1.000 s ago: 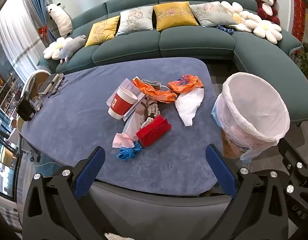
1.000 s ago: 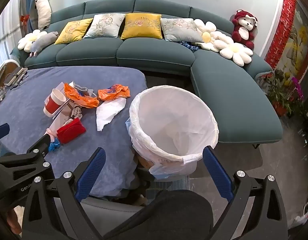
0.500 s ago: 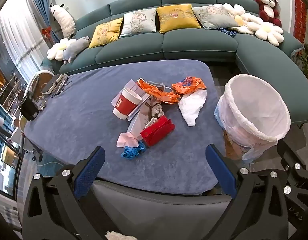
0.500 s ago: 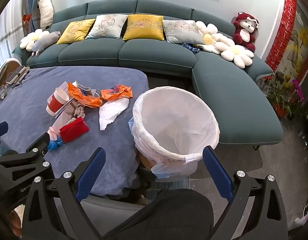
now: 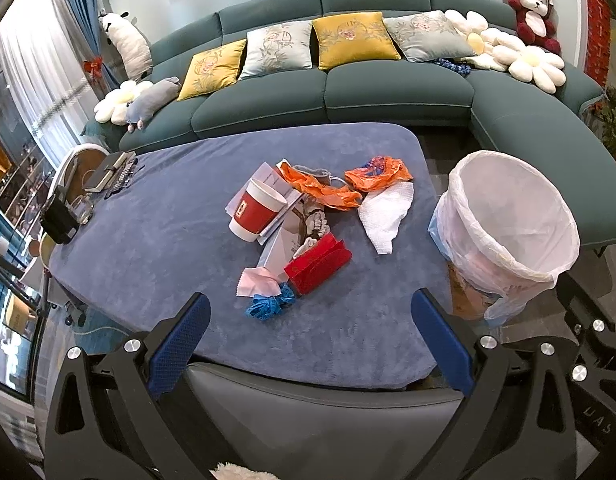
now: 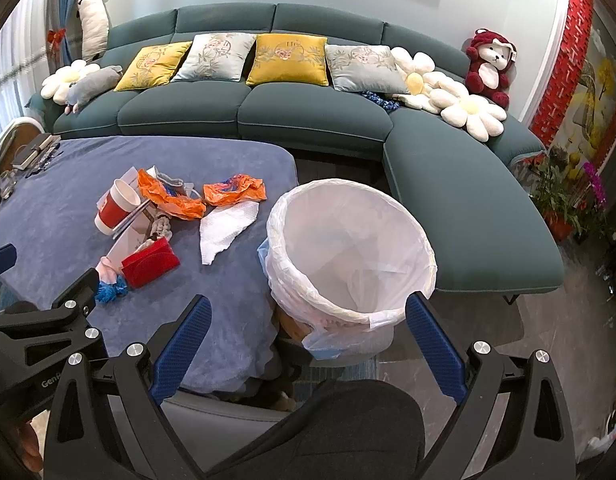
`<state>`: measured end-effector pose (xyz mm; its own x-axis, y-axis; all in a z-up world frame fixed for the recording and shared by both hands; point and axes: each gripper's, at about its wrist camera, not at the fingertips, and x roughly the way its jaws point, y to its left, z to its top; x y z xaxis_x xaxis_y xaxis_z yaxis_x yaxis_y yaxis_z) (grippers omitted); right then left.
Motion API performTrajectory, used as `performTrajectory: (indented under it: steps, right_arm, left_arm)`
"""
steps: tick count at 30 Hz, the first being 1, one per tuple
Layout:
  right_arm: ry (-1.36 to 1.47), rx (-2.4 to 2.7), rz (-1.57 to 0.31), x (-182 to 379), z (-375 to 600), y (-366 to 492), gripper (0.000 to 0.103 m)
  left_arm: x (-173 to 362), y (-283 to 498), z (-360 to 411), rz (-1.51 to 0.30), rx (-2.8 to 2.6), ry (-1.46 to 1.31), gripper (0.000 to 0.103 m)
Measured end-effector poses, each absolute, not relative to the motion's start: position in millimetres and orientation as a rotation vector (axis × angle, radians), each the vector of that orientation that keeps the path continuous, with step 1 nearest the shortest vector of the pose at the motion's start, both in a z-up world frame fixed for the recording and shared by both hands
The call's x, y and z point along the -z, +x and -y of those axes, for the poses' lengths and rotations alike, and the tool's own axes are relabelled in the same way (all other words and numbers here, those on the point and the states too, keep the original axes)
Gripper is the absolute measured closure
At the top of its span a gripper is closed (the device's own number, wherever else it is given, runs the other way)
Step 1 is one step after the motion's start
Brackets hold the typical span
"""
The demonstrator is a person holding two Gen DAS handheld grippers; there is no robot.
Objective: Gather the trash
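Observation:
A pile of trash lies mid-table on the blue cloth: a red paper cup (image 5: 256, 209) (image 6: 115, 206), orange plastic bags (image 5: 377, 173) (image 6: 234, 190), a white paper towel (image 5: 387, 210) (image 6: 226, 226), a red packet (image 5: 317, 263) (image 6: 150, 263), a pink tissue (image 5: 256, 281) and a blue crumpled scrap (image 5: 270, 305) (image 6: 110, 291). A bin with a white liner (image 5: 507, 232) (image 6: 349, 252) stands off the table's right edge. My left gripper (image 5: 308, 350) is open and empty, held back above the near table edge. My right gripper (image 6: 306, 350) is open and empty, near the bin's front.
A teal sofa (image 5: 387, 92) with cushions and plush toys curves behind and to the right. Books (image 5: 108, 168) and a black device (image 5: 60, 220) sit at the table's left end. A grey chair back (image 5: 319, 420) is below the grippers. Potted plants (image 6: 567, 188) stand far right.
Both grippers have drawn back and up slightly, so the table and bin look a little farther. Nothing on the table has moved.

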<state>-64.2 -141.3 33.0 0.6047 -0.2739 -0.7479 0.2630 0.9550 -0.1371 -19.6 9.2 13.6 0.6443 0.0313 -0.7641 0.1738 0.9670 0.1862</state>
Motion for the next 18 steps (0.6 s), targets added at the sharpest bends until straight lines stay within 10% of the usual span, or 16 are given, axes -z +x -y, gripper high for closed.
performTrajectory:
  steps: [18]
  right_arm:
    - [-0.016,0.322,-0.867,-31.6,145.1,-65.2,0.009]
  left_arm:
    - [-17.4,-20.2,-13.7,-0.864,0.082,0.237,0.007]
